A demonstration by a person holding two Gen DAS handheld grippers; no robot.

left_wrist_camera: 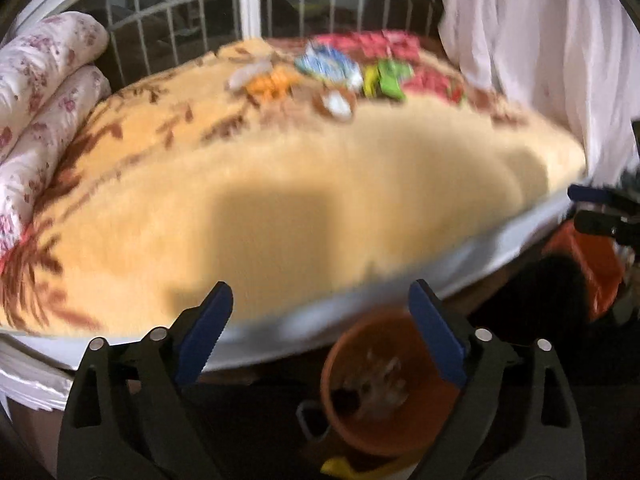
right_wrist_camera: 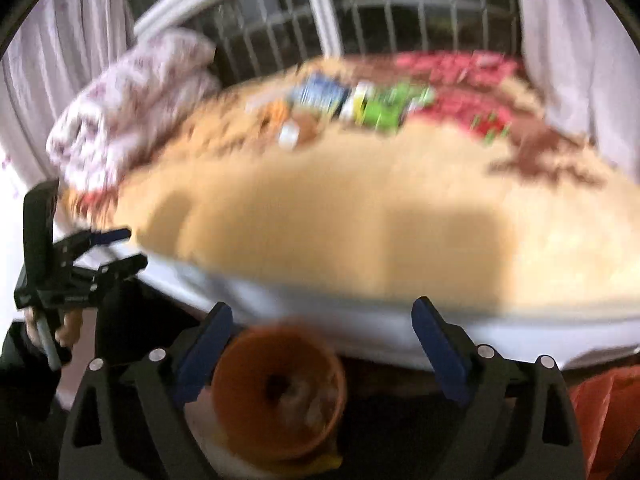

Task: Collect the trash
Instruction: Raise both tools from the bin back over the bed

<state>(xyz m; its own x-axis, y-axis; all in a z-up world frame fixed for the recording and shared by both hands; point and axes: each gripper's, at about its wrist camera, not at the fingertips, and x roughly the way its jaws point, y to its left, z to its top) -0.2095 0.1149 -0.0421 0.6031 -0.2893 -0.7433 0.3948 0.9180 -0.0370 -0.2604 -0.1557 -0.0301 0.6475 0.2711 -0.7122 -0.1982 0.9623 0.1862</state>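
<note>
Several pieces of trash lie at the far end of a yellow blanket [left_wrist_camera: 280,200] on the bed: a blue-white wrapper [left_wrist_camera: 328,64], a green packet [left_wrist_camera: 390,76], an orange scrap [left_wrist_camera: 270,84] and a white-brown piece [left_wrist_camera: 336,102]. The same heap shows blurred in the right wrist view, with the blue wrapper [right_wrist_camera: 320,94] and the green packet [right_wrist_camera: 384,110]. An orange bin [left_wrist_camera: 380,392] with crumpled paper inside stands on the floor below the bed's near edge. My left gripper [left_wrist_camera: 320,336] is open and empty above the bin. My right gripper [right_wrist_camera: 322,344] is open and empty, beside the bin [right_wrist_camera: 280,392].
A floral quilt [left_wrist_camera: 44,92] is rolled at the bed's left side. A barred window [left_wrist_camera: 248,4] is behind the bed, a white curtain [left_wrist_camera: 540,48] to the right. An orange bag [left_wrist_camera: 592,264] lies on the floor at right. The left gripper [right_wrist_camera: 120,248] shows in the right wrist view.
</note>
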